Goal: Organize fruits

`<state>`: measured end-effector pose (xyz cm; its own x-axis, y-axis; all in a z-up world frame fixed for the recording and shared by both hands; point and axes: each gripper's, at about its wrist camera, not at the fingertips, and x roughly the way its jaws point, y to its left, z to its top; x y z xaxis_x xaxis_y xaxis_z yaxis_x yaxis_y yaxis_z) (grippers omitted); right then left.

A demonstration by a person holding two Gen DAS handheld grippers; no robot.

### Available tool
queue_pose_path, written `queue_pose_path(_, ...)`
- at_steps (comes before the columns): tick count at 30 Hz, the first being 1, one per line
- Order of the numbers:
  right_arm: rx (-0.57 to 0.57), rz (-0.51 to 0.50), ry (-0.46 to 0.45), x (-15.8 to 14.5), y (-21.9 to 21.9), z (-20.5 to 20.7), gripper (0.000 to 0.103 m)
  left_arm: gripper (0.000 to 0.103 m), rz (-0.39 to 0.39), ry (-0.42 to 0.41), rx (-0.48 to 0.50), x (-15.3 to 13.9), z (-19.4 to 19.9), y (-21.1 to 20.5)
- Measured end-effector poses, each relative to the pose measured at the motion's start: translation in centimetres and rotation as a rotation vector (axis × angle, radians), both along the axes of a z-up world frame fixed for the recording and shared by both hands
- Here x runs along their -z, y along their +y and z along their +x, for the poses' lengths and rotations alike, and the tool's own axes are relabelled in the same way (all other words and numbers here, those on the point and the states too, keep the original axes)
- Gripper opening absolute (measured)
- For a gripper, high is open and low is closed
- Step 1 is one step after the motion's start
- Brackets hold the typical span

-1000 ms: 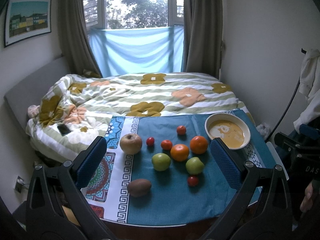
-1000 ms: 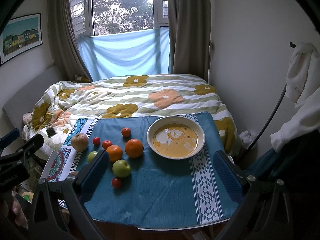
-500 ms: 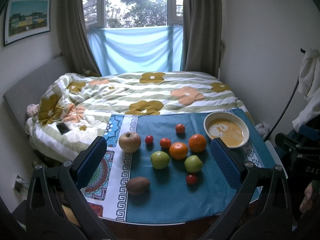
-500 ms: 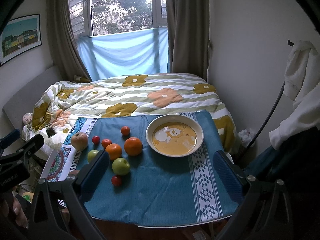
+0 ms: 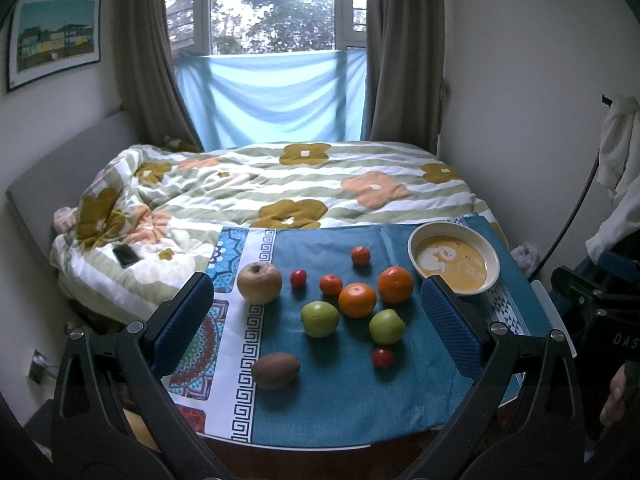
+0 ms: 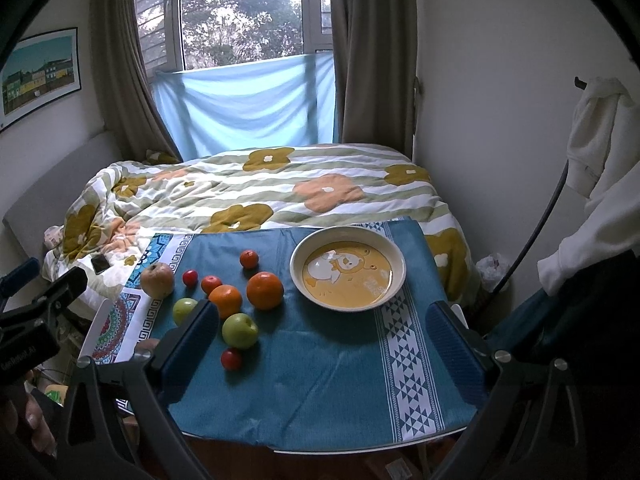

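Over the last second only the viewpoints have shifted; no fruit has changed place relative to the bowl [image 6: 347,274]. In the left wrist view the bowl [image 5: 454,265] and the fruit beside it have drifted slightly up the frame and a little leftward, exposing more of the near table [image 5: 360,446] edge. In the right wrist view the bowl likewise sits marginally higher and further left than before, and the white garment [image 6: 600,184] right of the bowl has edged upward.
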<state>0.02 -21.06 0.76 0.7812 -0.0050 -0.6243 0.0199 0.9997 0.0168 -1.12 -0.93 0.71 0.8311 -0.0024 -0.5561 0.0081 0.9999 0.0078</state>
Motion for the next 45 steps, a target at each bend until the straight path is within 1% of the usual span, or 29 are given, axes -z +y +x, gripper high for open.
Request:
queue_pose_path(4, -0.002, -0.001, 0.0, -0.1, 0.4, -0.8, 0.103, 0.103, 0.0, 0.002, -0.001, 0.1, 0.0, 0.1)
queue_pose_path(12, -0.003, 0.002, 0.002, 0.0, 0.3, -0.4, 0.103, 0.103, -0.002, 0.005, -0.008, 0.2, -0.1, 0.4)
queue_pose_path(16, -0.015, -0.001, 0.011, 0.2, 0.6, -0.8, 0.103, 0.103, -0.014, 0.023, -0.026, 0.6, -0.5, 0.7)
queue_pose_path(18, -0.027, -0.001, 0.029, 0.7, 0.3, -1.7, 0.103, 0.103, -0.019, 0.042, -0.042, 1.1, -0.6, 0.9)
queue_pose_path(23, -0.094, -0.017, 0.101, 2.7, 1.1, -1.8, 0.103, 0.103, -0.042, 0.122, -0.098, 3.5, -0.7, 1.5)
queue_pose_path(26, -0.138, -0.011, 0.136, 3.7, 1.0, -0.8, 0.103, 0.103, -0.055, 0.161, -0.143, 5.0, -0.7, 2.0)
queue_pose_path(33, -0.266, 0.026, 0.237, 8.1, 1.2, 3.7, 0.103, 0.103, -0.052, 0.233, -0.24, 9.1, -0.5, 3.0)
queue_pose_path(38, -0.308, 0.069, 0.291, 11.6, 2.4, 6.3, 0.103, 0.103, -0.048, 0.287, -0.268, 12.3, 0.5, 3.6)
queue_pose_path(41, -0.319, 0.1, 0.318, 13.4, 3.4, 7.6, 0.103, 0.103, -0.058, 0.321, -0.274, 14.2, 1.5, 4.2)
queue_pose_path(45, -0.324, 0.111, 0.351, 15.2, 4.8, 9.0, 0.103, 0.103, -0.078, 0.354, -0.269, 16.3, 3.0, 4.8)
